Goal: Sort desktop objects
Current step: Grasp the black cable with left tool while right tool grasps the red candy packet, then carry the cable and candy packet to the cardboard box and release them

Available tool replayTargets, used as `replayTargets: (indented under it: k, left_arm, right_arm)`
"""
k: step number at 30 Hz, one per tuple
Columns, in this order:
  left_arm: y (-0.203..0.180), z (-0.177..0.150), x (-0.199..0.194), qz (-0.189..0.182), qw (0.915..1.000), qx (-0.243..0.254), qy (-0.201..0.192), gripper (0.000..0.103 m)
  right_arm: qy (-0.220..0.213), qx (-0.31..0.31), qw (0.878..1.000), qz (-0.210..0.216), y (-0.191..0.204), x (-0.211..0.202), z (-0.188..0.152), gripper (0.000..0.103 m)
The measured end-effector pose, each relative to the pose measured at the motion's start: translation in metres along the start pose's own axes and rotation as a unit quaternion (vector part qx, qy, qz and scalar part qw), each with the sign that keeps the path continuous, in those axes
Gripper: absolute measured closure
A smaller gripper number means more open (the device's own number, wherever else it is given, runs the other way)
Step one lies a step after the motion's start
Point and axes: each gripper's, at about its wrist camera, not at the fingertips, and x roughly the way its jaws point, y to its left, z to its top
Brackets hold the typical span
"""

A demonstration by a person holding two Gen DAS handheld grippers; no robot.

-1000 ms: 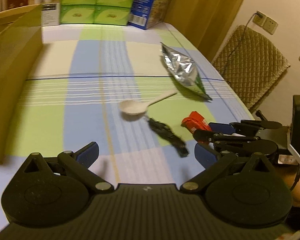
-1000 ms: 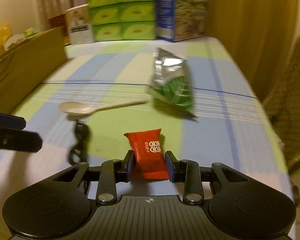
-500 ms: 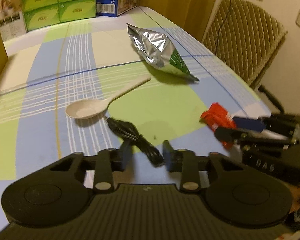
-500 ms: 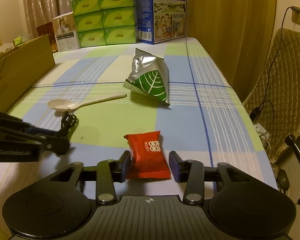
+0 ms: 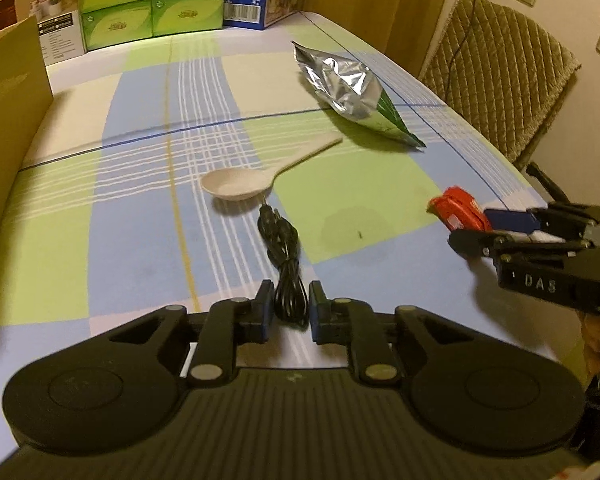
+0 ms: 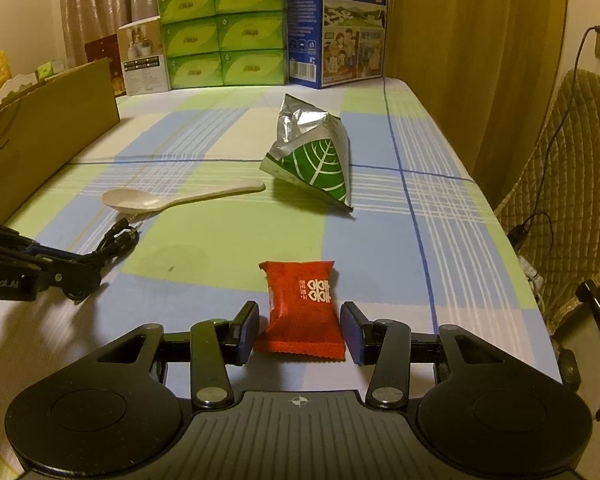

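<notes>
My left gripper (image 5: 288,310) is shut on a coiled black cable (image 5: 282,256) that lies on the checked tablecloth. My right gripper (image 6: 300,328) is open, its pads standing a little apart from either side of a red snack packet (image 6: 302,308) lying on the cloth. The packet also shows in the left wrist view (image 5: 458,210), at the right gripper's tips. A beige spoon (image 5: 256,178) lies just beyond the cable. A silver and green foil bag (image 6: 314,156) lies further back.
A brown cardboard box (image 6: 40,136) stands along the left side. Green tissue boxes (image 6: 222,44) and a blue milk carton (image 6: 340,24) line the far edge. A quilted chair (image 5: 500,84) stands off the table's right edge.
My left gripper swung over to the cable and closed on it. My right gripper opened and let go of the red packet, which now lies on the cloth.
</notes>
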Motion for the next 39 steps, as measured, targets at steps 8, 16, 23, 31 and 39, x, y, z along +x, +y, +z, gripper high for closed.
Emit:
replayTargets:
  k: [8,16,23,31,39]
  left_arm:
    - [0.001,0.0,0.002,-0.001,1.0,-0.006,-0.007,0.09]
    - [0.001,-0.002,0.002,0.001,0.9999,0.008,-0.009,0.09]
    - [0.002,-0.004,0.001,-0.002,0.9999,0.007,-0.009,0.093]
    - [0.0,-0.015,-0.017,-0.004,0.9999,0.005,-0.01,0.094]
    - [0.002,-0.024,-0.051,0.003,0.9996,0.004,-0.027,0.094]
  right_arm:
    - [-0.003,0.02,1.0,0.001,-0.002,0.001,0.002,0.06]
    - [0.003,-0.006,1.0,-0.009,0.005,0.008,0.008,0.062]
    - [0.008,-0.017,1.0,-0.012,0.015,0.001,0.006,0.078]
    - [0.001,0.0,1.0,-0.005,0.031,-0.025,0.004,0.079]
    - [-0.011,0.001,1.0,0.013,0.056,-0.053,0.01,0.079]
